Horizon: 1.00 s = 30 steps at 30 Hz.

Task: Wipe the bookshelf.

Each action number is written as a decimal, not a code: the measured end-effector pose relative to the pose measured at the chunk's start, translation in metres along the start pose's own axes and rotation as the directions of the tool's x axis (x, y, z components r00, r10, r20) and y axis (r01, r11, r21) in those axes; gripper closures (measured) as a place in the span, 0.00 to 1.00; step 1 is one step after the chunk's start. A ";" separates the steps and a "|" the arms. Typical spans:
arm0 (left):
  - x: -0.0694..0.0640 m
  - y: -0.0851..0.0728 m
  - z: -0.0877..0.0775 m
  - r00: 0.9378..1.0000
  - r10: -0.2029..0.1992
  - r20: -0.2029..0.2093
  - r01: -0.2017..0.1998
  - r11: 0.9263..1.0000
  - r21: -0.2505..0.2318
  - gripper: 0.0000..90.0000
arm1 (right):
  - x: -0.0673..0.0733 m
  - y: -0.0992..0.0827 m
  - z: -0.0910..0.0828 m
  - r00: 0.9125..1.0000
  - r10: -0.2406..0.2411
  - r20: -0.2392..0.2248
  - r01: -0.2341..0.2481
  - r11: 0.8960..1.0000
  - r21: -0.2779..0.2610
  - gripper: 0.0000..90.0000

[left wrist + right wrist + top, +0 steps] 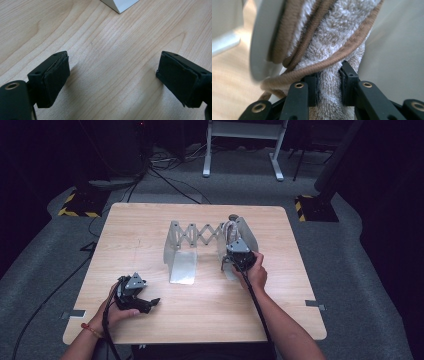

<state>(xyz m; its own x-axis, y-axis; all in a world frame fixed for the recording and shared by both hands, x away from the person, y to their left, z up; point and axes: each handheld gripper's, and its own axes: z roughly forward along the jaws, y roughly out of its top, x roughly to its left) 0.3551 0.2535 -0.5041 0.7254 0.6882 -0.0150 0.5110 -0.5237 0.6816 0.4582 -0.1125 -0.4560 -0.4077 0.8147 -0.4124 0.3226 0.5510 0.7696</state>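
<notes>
A beige towel with brown piping [337, 32] is wedged upright between two grey panels of a folding rack [262, 37]. My right gripper [329, 85] is shut on the towel's lower part, with the fabric pinched between its pads. From above, the right gripper [234, 247] sits at the rack's right end, where the towel [230, 226] pokes up. The rack [195, 234] stands mid-table, with an accordion link joining its panels. My left gripper [149, 304] rests near the front left of the table. Its jaws stand wide apart in the left gripper view [112, 80], with bare wood between them.
The wooden table [145, 220] carries just the rack and both grippers. A white corner of the rack's base [120, 5] lies ahead of the left gripper. Beyond the table there is grey carpet, cables and a desk frame [245, 150].
</notes>
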 end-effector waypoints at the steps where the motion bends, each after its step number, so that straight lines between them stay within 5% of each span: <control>1: 0.000 0.000 0.000 1.000 0.002 -0.001 -0.002 1.000 -0.001 0.13 | 0.002 -0.003 0.002 1.000 -0.006 -0.010 0.006 1.000 0.014 0.81; 7: 0.000 0.001 0.001 1.000 0.003 0.003 -0.003 1.000 -0.001 0.12 | 0.011 -0.027 0.007 0.995 -0.017 -0.102 0.026 0.996 0.083 0.81; 13: 0.000 0.001 0.001 1.000 0.000 0.002 0.000 1.000 -0.001 0.12 | 0.015 -0.031 -0.001 0.990 -0.031 -0.139 0.043 0.995 0.086 0.81; 16: 0.000 0.001 0.001 1.000 0.000 0.003 0.000 1.000 -0.002 0.12 | 0.006 -0.021 -0.014 0.994 0.006 -0.111 -0.004 1.000 0.024 0.81; 22: 0.000 0.001 0.001 1.000 0.000 0.003 0.000 1.000 -0.001 0.12 | -0.019 0.016 -0.055 0.999 0.001 0.038 0.005 0.989 -0.145 0.81; 26: 0.000 0.001 0.001 1.000 0.000 0.003 0.000 1.000 -0.002 0.12 | -0.029 0.032 -0.065 0.998 0.017 0.063 -0.007 0.987 -0.163 0.81; 30: 0.000 0.001 0.001 1.000 0.000 0.003 0.000 1.000 -0.001 0.12 | -0.025 0.022 -0.054 0.999 -0.001 0.046 0.006 0.993 -0.115 0.81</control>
<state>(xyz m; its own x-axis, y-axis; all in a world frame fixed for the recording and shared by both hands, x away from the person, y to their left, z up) 0.3558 0.2525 -0.5043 0.7269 0.6865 -0.0169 0.5101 -0.5233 0.6826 0.4295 -0.1307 -0.4022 -0.3683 0.8215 -0.4353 0.2192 0.5318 0.8180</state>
